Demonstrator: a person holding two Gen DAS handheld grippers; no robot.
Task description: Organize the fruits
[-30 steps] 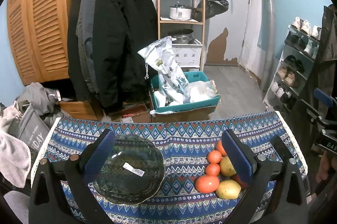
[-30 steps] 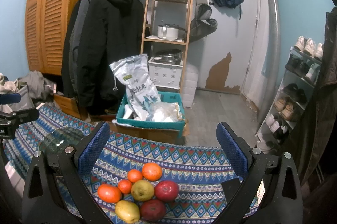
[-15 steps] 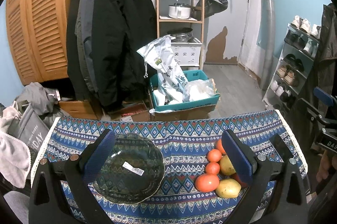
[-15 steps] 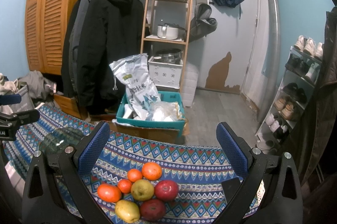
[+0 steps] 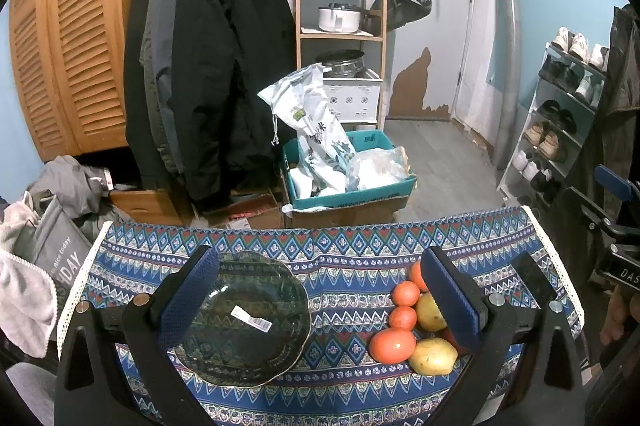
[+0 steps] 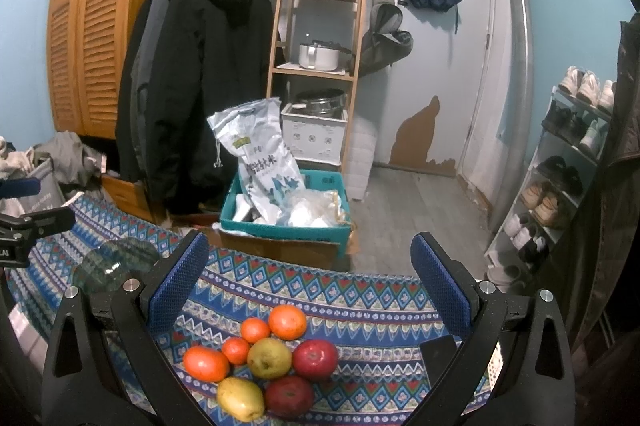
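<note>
A cluster of fruit lies on the patterned blue tablecloth [image 6: 360, 298]: several oranges [image 6: 287, 322], two yellow pears [image 6: 269, 358] and two red apples [image 6: 315, 360]. In the left wrist view the same oranges [image 5: 392, 345] and pears [image 5: 433, 356] lie at the right, partly behind the right finger. A dark glass plate [image 5: 244, 318] with a white sticker lies at the left; it also shows in the right wrist view [image 6: 116, 264]. My left gripper [image 5: 320, 290] is open and empty above the plate and fruit. My right gripper [image 6: 308, 274] is open and empty above the fruit.
A black phone [image 5: 532, 280] lies near the table's right edge. Beyond the far edge stands a teal box [image 5: 352, 186] with bags on a cardboard carton. Hanging coats [image 5: 208, 66], a wooden shelf and a shoe rack [image 5: 560, 122] stand further back. A grey bag [image 5: 52, 258] sits at the left.
Nothing has visibly moved apart from a slight drift of the left wrist view. Both grippers stay open and empty.
</note>
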